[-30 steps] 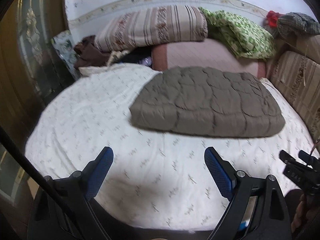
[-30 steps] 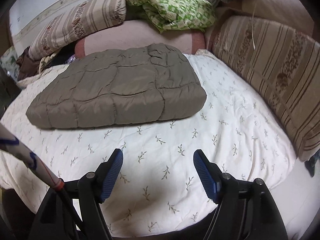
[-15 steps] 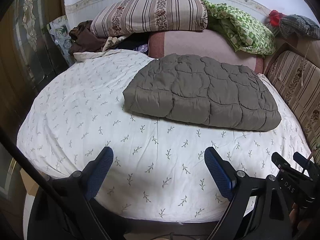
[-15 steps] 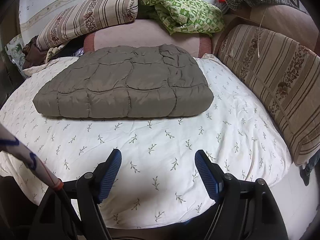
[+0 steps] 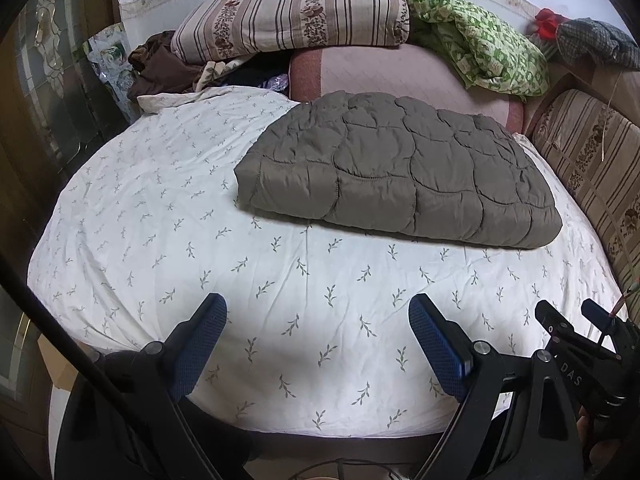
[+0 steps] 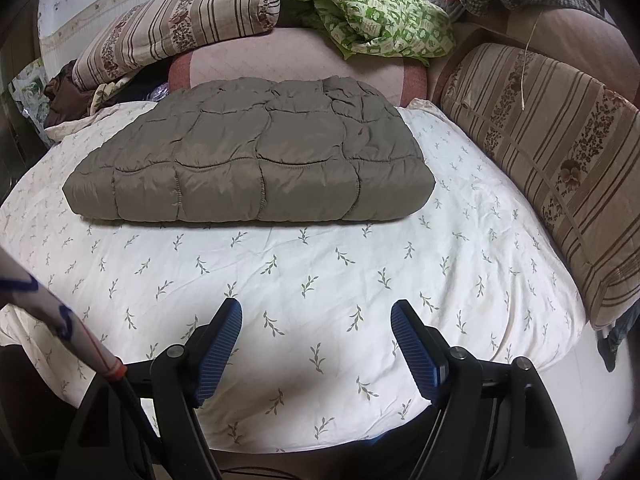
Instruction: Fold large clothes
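Observation:
A grey-brown quilted padded garment (image 5: 400, 172) lies folded in a flat rectangle on the white leaf-print bed sheet (image 5: 200, 240); it also shows in the right wrist view (image 6: 248, 164). My left gripper (image 5: 318, 312) is open and empty, held over the near part of the sheet, well short of the garment. My right gripper (image 6: 316, 316) is open and empty, also over the near sheet. The right gripper's fingers (image 5: 560, 320) show at the lower right of the left wrist view.
A striped pillow (image 5: 292, 16), a green patterned blanket (image 5: 484, 48) and a pink cushion (image 5: 400, 76) sit at the bed's head. A striped brown bolster (image 6: 560, 152) runs along the right side. Dark clothes (image 5: 160, 68) lie at the back left, by a glass door (image 5: 48, 80).
Both grippers have pulled back and risen from the bed, so the folded garment looks farther away and more of the near sheet edge shows. Both stayed open.

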The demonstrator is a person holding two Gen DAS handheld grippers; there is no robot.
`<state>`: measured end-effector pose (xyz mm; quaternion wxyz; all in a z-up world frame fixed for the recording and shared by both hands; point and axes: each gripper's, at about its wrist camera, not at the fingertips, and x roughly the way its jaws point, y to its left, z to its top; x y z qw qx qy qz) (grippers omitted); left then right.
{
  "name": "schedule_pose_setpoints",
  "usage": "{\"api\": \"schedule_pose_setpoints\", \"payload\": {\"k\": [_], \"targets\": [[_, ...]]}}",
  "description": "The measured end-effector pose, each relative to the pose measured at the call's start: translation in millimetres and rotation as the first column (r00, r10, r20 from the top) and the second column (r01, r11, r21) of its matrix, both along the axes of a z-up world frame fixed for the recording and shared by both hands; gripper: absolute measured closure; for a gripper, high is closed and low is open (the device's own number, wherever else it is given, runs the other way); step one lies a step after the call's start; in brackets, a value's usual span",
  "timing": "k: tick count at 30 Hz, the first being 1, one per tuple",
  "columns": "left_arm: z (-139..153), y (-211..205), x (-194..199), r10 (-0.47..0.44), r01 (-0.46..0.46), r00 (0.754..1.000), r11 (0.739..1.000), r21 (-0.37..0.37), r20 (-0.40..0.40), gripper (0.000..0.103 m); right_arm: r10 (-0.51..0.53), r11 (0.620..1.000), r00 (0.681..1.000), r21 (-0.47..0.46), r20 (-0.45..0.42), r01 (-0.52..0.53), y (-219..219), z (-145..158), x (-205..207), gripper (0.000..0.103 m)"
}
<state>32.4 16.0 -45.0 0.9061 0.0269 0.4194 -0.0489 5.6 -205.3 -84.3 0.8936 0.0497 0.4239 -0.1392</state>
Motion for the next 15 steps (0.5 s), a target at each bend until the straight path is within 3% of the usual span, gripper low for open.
{"api": "schedule_pose_setpoints", "payload": {"k": [15], "targets": [[-9.4, -3.3, 4.9, -0.014, 0.014, 0.999, 1.000, 0.000, -0.033, 0.011, 0.005, 1.000, 1.000, -0.005, -0.022, -0.005, 1.6, -6.2, 2.6, 0.020]]}}
